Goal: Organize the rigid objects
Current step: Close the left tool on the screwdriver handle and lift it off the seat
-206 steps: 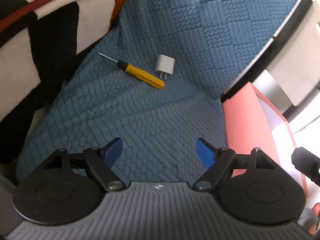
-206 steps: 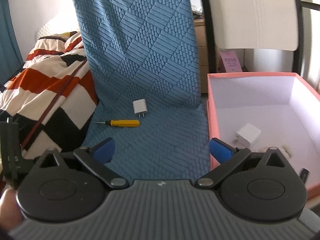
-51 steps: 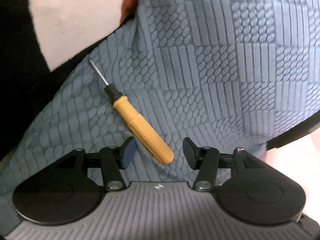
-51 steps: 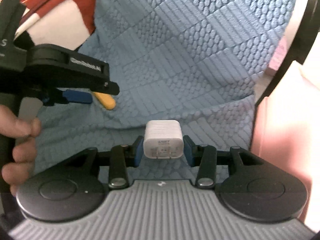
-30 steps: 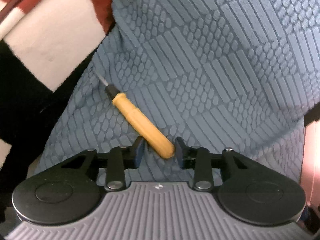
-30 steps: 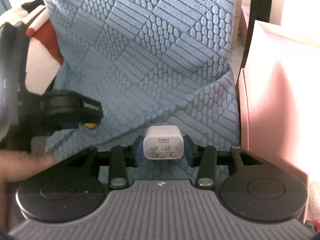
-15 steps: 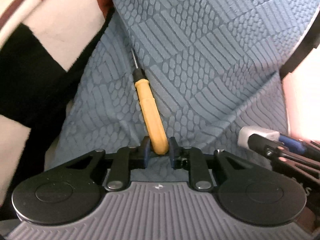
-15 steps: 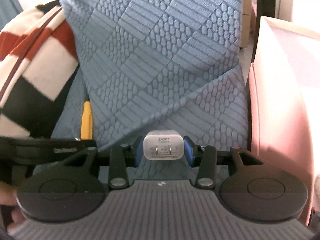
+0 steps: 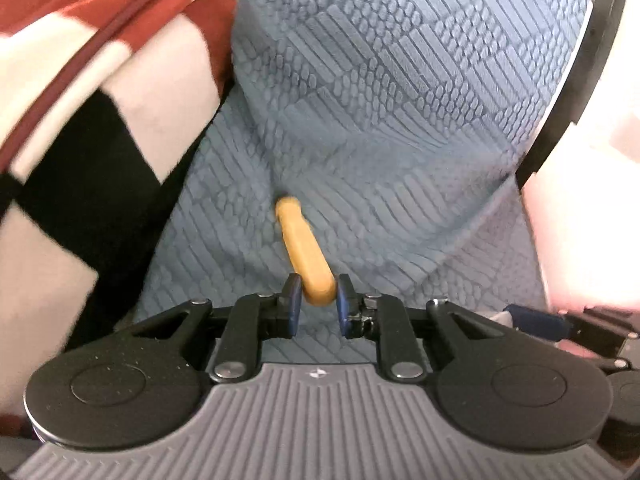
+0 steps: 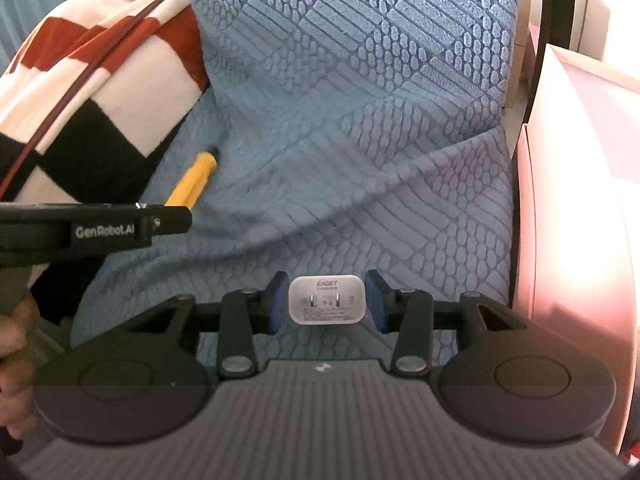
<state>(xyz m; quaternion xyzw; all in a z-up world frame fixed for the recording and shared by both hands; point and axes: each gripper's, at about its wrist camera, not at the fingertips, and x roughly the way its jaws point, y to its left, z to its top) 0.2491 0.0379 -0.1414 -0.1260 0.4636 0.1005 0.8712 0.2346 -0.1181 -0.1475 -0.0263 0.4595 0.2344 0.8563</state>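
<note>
Left gripper (image 9: 316, 300): jaws clenched on the butt of a yellow screwdriver (image 9: 304, 248), at lower centre of its view.
Screwdriver: handle points up the frame, over a blue textured cover (image 9: 400, 100).
Right gripper (image 10: 327, 300): jaws grasping a white charger (image 10: 327, 300), prongs facing the camera, at lower centre.
Pink box (image 10: 576, 184): right edge of frame.
Striped blanket (image 10: 92, 92): upper left.

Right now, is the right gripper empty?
No, the right gripper is clamped on a white charger, prongs facing the camera.
</note>
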